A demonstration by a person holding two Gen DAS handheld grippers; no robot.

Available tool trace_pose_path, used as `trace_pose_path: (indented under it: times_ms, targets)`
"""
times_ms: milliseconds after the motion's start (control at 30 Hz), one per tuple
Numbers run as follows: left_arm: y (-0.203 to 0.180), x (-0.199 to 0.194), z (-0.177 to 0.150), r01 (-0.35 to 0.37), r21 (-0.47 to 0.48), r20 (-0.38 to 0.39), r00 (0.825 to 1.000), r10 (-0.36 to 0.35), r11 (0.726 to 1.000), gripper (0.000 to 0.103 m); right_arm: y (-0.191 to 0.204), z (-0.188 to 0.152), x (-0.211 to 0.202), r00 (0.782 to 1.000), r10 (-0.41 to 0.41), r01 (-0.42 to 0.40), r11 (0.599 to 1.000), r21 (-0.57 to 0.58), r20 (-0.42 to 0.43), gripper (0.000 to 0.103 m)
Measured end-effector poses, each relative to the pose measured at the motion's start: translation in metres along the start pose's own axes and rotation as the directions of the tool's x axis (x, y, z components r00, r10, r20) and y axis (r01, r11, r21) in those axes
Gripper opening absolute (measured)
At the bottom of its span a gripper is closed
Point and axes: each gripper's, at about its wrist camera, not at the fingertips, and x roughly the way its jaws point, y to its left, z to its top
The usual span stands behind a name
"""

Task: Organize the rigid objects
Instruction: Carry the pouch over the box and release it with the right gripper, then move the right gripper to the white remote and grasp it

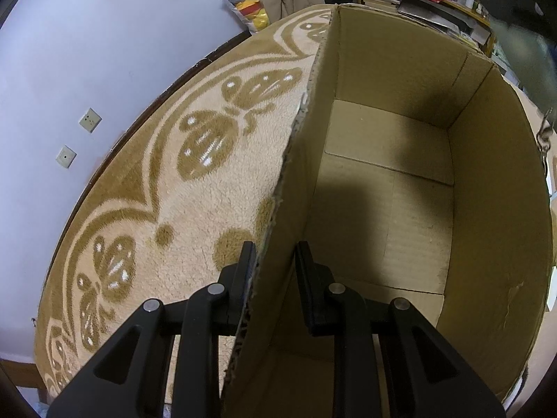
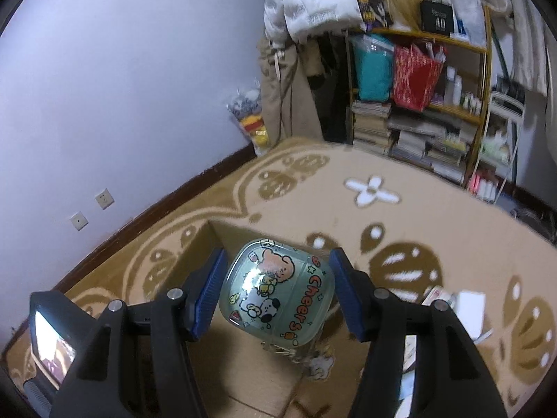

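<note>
Over the rug, the box sits open and empty, its wall clamped at 6 o'clock by the left gripper; the right gripper grips the case crosswise above it, box below toward 6 o'clock

Blurred dark shape beyond box
</note>
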Motion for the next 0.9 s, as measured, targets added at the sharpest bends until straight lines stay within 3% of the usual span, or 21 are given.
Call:
trace_pose_path:
  times_ms: [300, 700, 900]
  targets:
    - [-0.001, 0.004, -0.003, 0.003, 0.007, -0.005, 1.000, -0.003, 1.000, 0.022, 0.002, -0.004, -0.004, 1.000, 0.024, -0.024, 1.000, 0.020, -0.002, 0.062]
    - [-0.005, -0.002, -0.003, -0.011, 0.019, -0.003, 1.000, 0.011, 1.000, 0.021, -0.040, -0.020, -0.025, 0.997, -0.079, 0.080, 0.996, 0.039, -0.025, 0.087]
    - [-0.007, -0.006, -0.004, -0.020, 0.026, 0.006, 1.000, 0.020, 0.999, 0.021, -0.074, -0.041, -0.021, 0.988, -0.125, 0.133, 0.987, 0.095, -0.085, 0.087]
